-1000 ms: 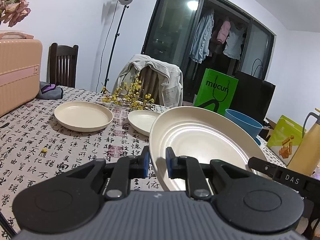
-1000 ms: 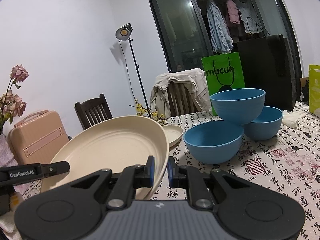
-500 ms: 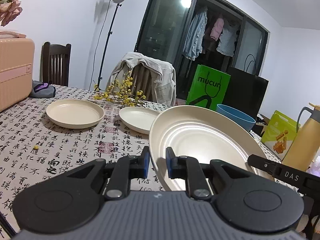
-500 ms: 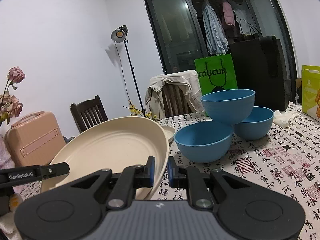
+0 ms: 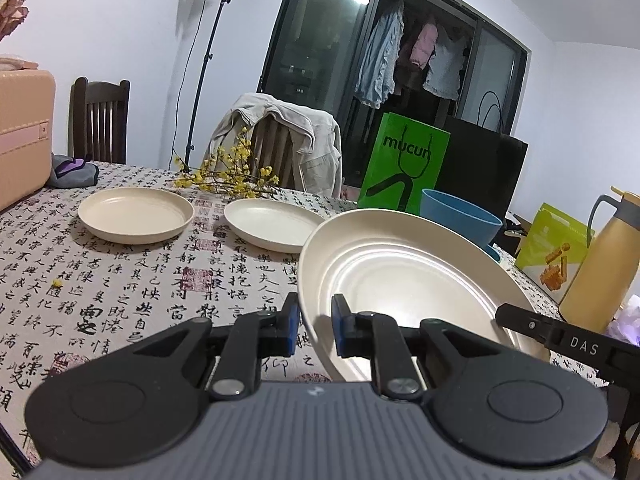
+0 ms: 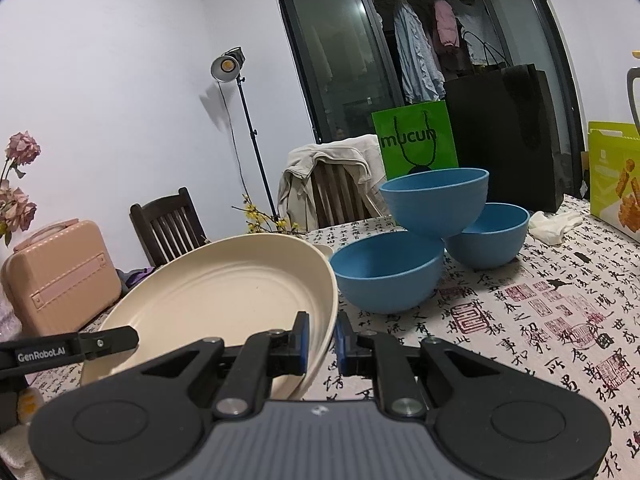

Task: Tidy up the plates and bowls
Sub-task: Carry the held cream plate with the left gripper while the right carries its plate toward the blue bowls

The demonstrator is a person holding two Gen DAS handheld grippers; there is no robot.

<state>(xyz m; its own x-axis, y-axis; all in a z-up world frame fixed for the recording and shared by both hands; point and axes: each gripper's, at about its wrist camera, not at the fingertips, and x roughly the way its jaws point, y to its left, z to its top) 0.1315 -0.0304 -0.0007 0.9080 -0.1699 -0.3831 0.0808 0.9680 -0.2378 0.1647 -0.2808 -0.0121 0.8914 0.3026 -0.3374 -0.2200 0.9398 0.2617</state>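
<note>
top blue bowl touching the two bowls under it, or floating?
Touching. In the right wrist view the top blue bowl sits with its base on the rims of the near bowl and the far bowl, with no gap visible at either.

Left gripper (image 5: 315, 326) and right gripper (image 6: 319, 340) are both clamped, apparently angled slightly downward.

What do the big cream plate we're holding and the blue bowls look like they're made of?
Big cream plate: likely plastic or wheat-straw composite rather than ceramic; thin rim, moulded rings, soft satin sheen. Blue bowls: probably the same kind of matte plastic; even colour, dull surface with no glaze shine. Neither can be confirmed by look alone.
</note>
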